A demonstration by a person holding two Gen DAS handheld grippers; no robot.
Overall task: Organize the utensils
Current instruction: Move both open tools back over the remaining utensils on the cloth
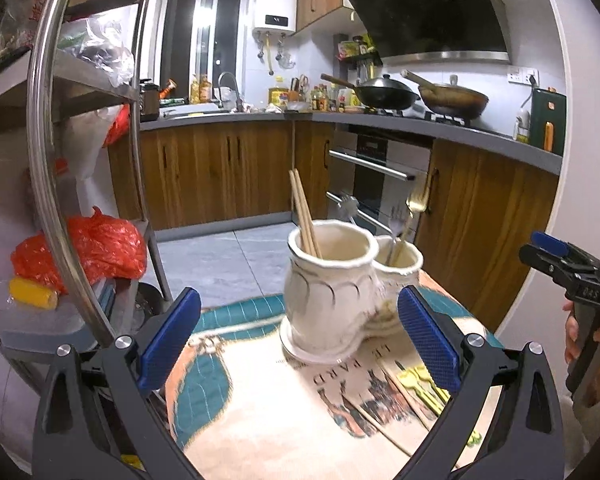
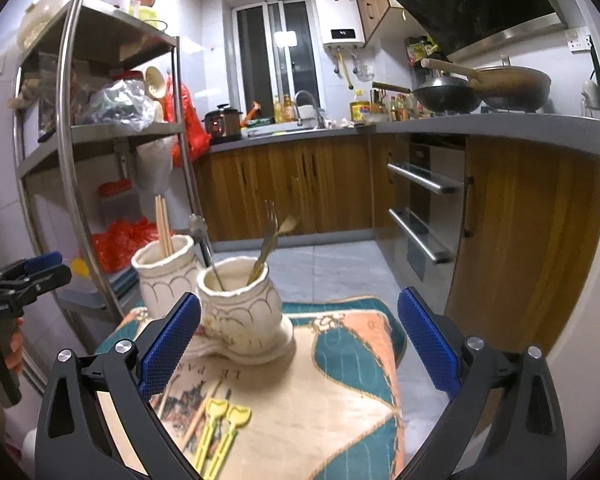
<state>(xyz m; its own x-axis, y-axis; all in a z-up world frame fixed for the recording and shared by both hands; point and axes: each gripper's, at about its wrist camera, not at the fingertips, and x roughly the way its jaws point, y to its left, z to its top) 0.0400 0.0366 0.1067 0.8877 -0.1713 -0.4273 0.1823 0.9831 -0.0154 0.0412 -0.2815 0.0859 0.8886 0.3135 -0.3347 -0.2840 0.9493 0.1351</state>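
Left tongs hang wide with nothing between the pads, aimed at the twin pots standing straight ahead on the tabletop. Chopsticks stand in the left pot, forks and a long-handled piece in the right one. Nearer in, and off to the right of these tongs, the loose utensils lie flat: a pair of yellow forks and a loose chopstick beside them, long axes running roughly from the person toward the pots. Right tongs gape just as wide, also empty, and in their view those loose pieces sit low and left, just beside the left pad. So they lie between the two hands; I'd judge neither clearly nearer. Writing: the cloth shows "LE PARD", upside down from here, and the white heater on the far wall has a lit display too small to read.
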